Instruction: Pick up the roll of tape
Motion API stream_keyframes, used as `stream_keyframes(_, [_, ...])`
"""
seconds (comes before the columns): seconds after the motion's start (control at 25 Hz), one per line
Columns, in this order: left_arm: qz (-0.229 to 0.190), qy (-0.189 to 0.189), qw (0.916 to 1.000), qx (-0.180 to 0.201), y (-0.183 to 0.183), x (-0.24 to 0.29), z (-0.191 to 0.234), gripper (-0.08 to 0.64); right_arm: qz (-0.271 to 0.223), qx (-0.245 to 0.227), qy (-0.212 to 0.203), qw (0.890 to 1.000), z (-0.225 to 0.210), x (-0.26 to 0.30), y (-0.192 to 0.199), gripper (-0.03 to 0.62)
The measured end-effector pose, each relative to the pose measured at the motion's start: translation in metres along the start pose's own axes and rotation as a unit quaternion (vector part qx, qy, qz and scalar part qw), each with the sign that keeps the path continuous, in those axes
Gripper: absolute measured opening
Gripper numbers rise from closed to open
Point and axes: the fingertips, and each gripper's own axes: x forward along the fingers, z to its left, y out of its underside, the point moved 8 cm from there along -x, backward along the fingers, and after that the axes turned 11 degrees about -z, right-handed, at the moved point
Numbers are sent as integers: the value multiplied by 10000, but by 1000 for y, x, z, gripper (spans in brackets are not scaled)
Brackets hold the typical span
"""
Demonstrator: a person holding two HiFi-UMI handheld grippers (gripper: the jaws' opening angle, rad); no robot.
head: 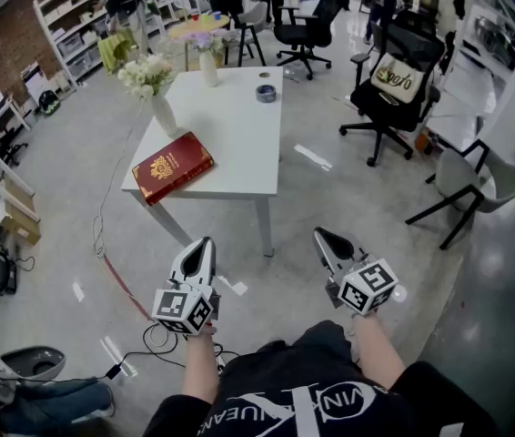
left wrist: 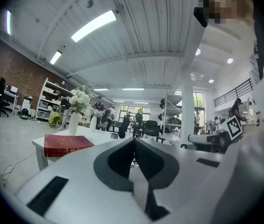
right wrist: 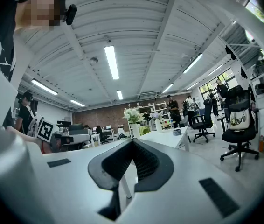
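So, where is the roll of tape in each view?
Head view: roll of tape at the far end of the table.
Left gripper view: roll of tape left of centre, small.
Right gripper view: roll of tape right of centre.
Landmark: white flowers.

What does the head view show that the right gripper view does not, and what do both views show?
Only the head view: the red book at a near corner of the table, and cables on the floor.
Only the right gripper view: the ceiling lights, and the right gripper from close, its jaws together with nothing between them.
Both: the white table, the roll of tape lying on it, the vase of white flowers, and the black office chair.
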Motion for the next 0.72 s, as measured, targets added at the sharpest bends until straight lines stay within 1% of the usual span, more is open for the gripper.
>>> stream_keyframes(0.16, [-15,26,10000,41,-3,3,4,5,-65,5,-47,10000,1,10,-3,9])
stream_keyframes(0.4, [-31,48,9999,89,-6,6,9,5,-66,-7,-13,10000,0,15,-3,9])
stream_keyframes(0.72, [55,96,9999,54,-1,14,6,5,-32,154,3,9999,-7,9,4,9])
